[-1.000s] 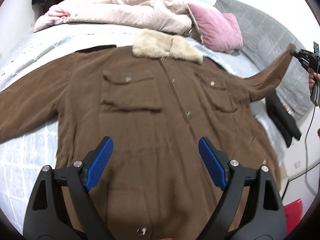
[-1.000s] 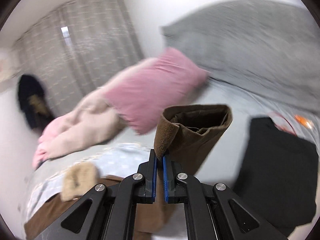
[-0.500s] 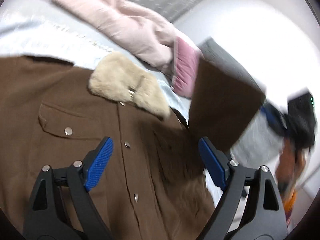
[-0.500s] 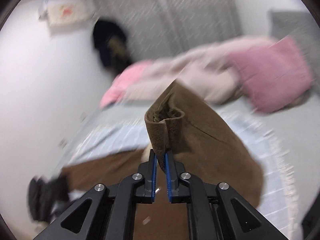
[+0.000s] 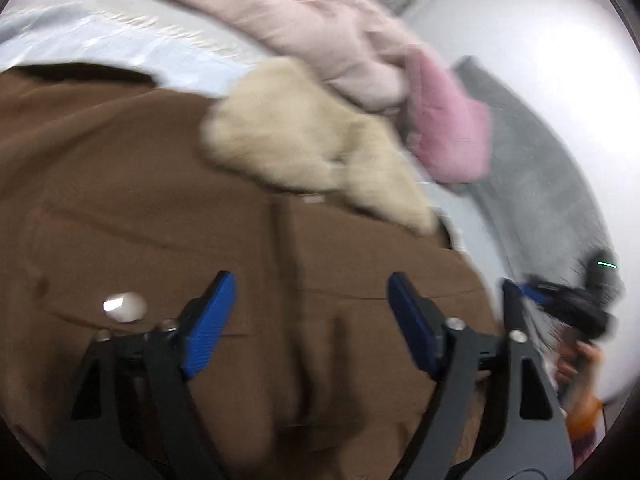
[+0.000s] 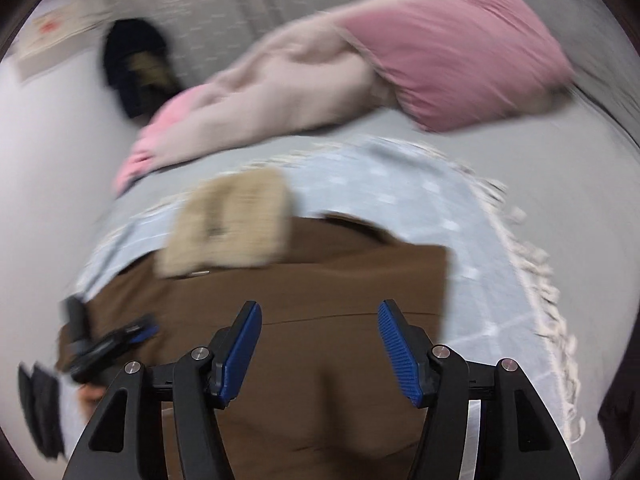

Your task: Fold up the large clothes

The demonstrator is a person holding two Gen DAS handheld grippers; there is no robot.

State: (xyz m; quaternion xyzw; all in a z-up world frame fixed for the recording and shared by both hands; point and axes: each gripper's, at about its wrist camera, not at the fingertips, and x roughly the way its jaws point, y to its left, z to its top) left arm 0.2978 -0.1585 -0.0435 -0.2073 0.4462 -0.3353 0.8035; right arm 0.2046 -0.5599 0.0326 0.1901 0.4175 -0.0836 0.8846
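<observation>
Left wrist view: my left gripper (image 5: 310,320) hangs over the brown coat (image 5: 140,200), which lies spread on the bed (image 5: 100,40); its jaws are closing, parted, with nothing pinched between the blue pads (image 5: 208,324), only coat cloth beneath them. The beige fur collar (image 5: 312,152) sits at the coat's top, just below a pale pink quilt (image 5: 320,20) and a pink pillow (image 5: 448,128). At the right edge I see my right gripper (image 5: 560,304), blurred. Right wrist view: my right gripper (image 6: 320,344) points down at a folded part of the coat (image 6: 340,280); its jaws are opening, released, the cloth under them and not gripped. The collar (image 6: 232,220) lies above and left, on a light blue blanket (image 6: 400,192). My left gripper (image 6: 116,340) shows at lower left, blurred.
</observation>
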